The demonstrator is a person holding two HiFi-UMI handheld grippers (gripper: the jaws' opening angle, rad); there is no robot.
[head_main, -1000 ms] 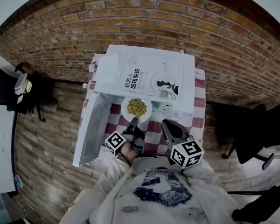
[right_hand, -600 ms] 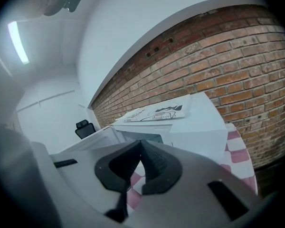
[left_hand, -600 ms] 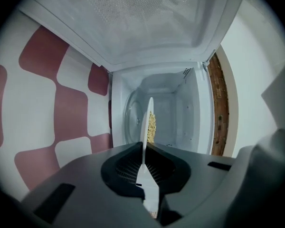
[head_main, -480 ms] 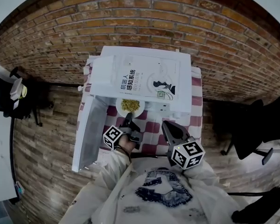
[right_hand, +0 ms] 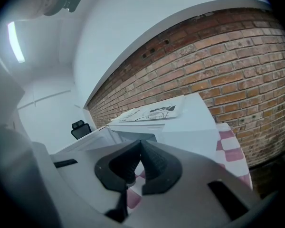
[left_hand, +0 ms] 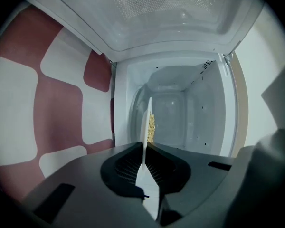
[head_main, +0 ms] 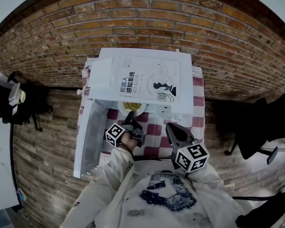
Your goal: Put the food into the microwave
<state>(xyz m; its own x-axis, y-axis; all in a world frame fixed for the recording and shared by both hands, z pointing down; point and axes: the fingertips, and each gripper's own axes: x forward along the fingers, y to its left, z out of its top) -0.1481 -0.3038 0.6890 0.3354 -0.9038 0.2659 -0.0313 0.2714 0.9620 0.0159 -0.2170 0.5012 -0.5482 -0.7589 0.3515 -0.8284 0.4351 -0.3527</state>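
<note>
Left gripper view: left gripper [left_hand: 142,145] clamps the plate [left_hand: 147,117]; right gripper [right_hand: 140,142] fingers [right_hand: 158,167] closed, empty.

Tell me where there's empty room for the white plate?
Inside the white microwave, beyond the white plate, looks bare. The red-and-white checked cloth between the left gripper and right gripper shows a free strip. Its top is crowded: a printed book covers it.

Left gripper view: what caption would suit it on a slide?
Left claw grips a plate of yellow food at the open microwave's mouth.

The microwave [head_main: 103,80] is white, the tablecloth [head_main: 154,129] red-and-white checked, the food [head_main: 129,106] yellow, the plate [head_main: 140,111] white.
</note>
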